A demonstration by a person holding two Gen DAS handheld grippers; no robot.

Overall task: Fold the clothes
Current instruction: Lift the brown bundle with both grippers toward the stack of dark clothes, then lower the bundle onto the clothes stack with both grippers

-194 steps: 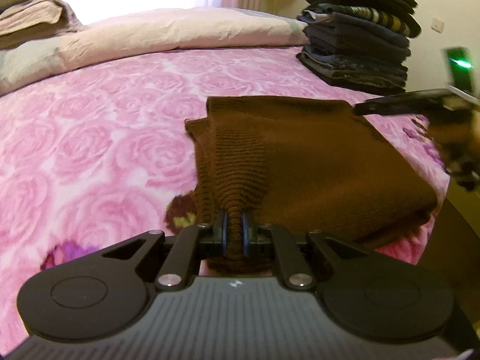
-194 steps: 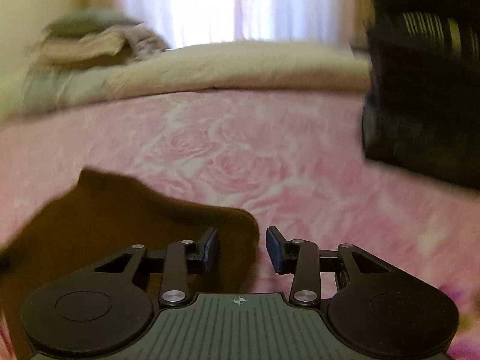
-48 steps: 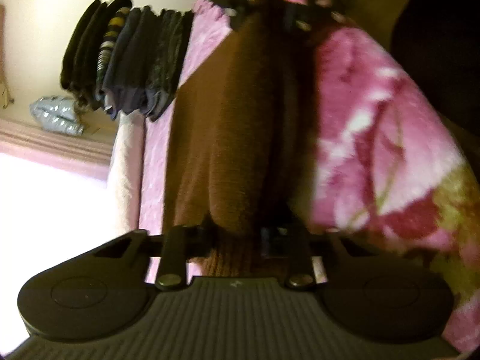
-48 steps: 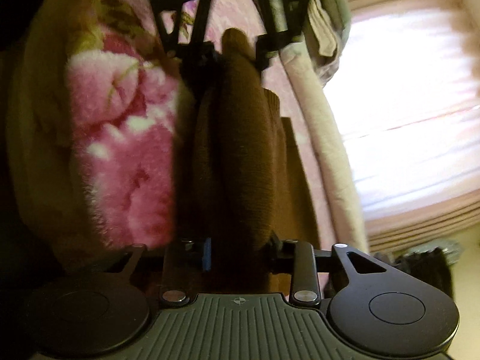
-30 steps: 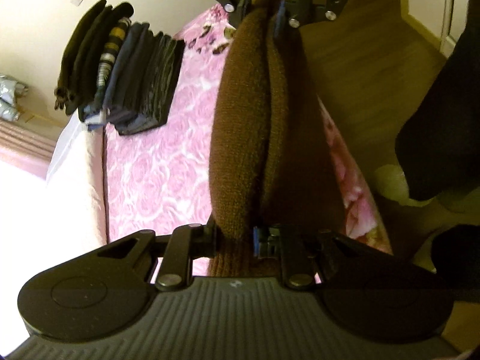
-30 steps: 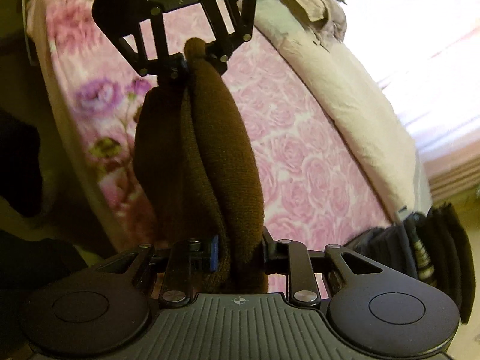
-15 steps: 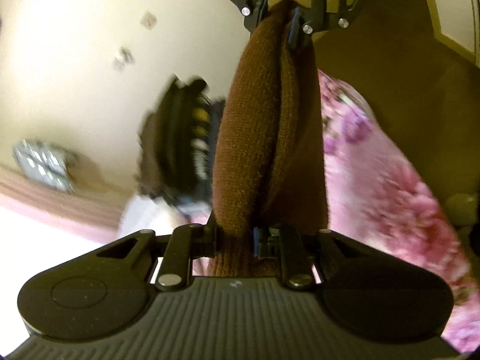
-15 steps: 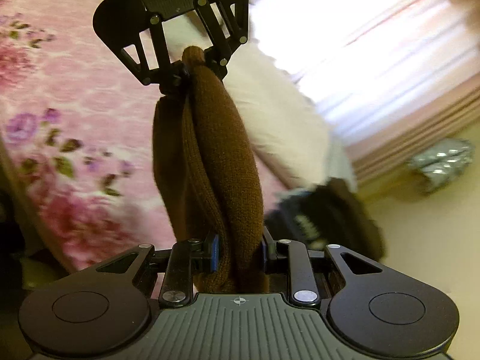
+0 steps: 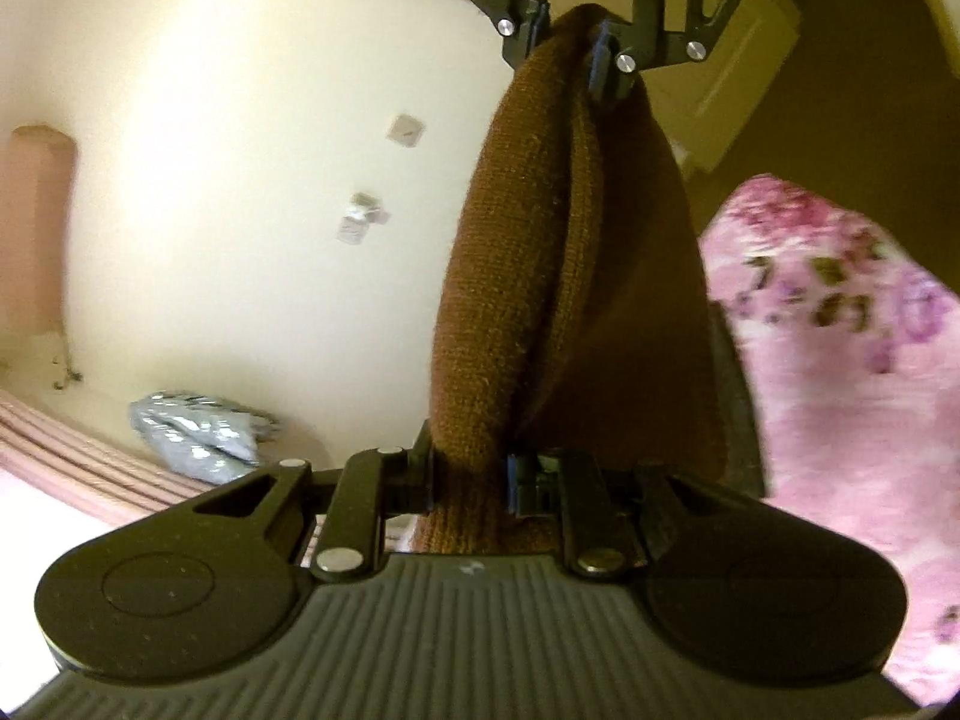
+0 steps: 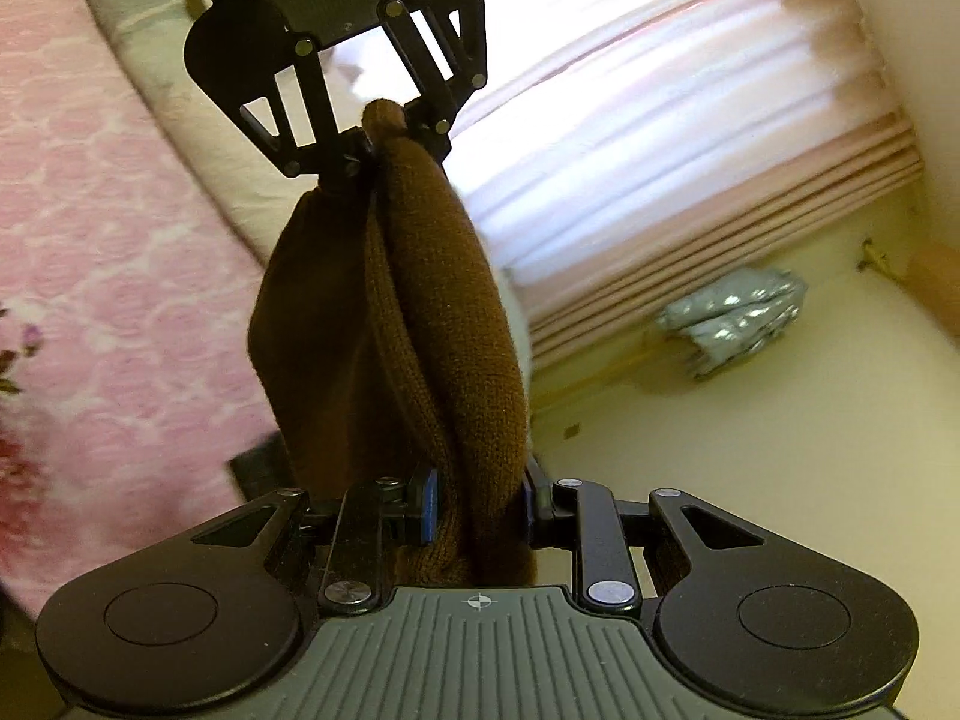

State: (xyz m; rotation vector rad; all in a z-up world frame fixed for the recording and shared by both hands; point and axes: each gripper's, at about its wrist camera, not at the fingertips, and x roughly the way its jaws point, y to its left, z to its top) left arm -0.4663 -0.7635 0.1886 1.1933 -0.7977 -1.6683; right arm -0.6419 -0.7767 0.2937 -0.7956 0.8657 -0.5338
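Note:
A folded brown knit sweater (image 9: 540,276) hangs in the air, stretched between my two grippers. My left gripper (image 9: 471,474) is shut on one end of it; the other end is pinched by my right gripper (image 9: 570,48) at the top of the left wrist view. In the right wrist view the same brown sweater (image 10: 408,348) runs from my right gripper (image 10: 477,507), shut on it, up to my left gripper (image 10: 387,138). Both views are tilted sideways. The sweater's thick folds sag between the grips.
The bed with the pink rose blanket (image 9: 840,360) lies below at the right of the left wrist view, and the same blanket (image 10: 90,210) shows at the left of the right wrist view. A cream wall (image 9: 240,180), bright pink curtains (image 10: 660,120) and a silver bag (image 10: 732,312) fill the background.
Both grippers have kept hold of the sweater and swung it further up and round. The dark clothes stack has left both views; wall and curtains now fill them.

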